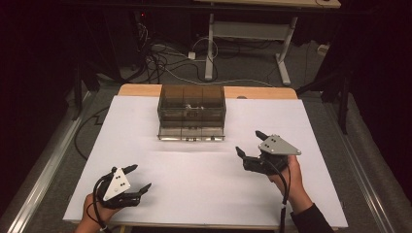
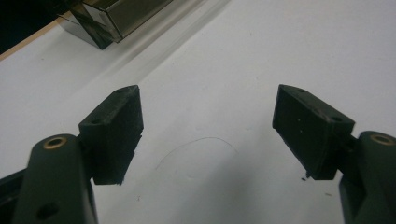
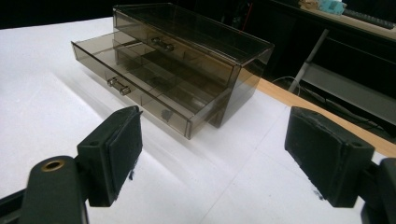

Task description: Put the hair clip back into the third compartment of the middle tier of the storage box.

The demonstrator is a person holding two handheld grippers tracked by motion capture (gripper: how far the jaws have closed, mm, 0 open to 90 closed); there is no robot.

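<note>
A smoky transparent drawer box (image 1: 191, 109) stands at the far middle of the white table cover (image 1: 204, 184). Its lower drawer (image 1: 190, 134) is pulled out toward me; the upper one is pushed in. In the right gripper view the box (image 3: 187, 51) has its lower drawer (image 3: 126, 79) sticking out, with a small metal knob on each drawer. My left gripper (image 1: 141, 178) is open near the front left edge, holding nothing. My right gripper (image 1: 248, 143) is open right of centre, a short way in front of the box's right end, jaws empty.
A bare wooden strip (image 1: 141, 90) of the table shows behind the white cover. Beyond it lie floor cables (image 1: 160, 58) and a white desk frame (image 1: 210, 43). In the left gripper view a corner of the box (image 2: 112, 18) sits at the top left.
</note>
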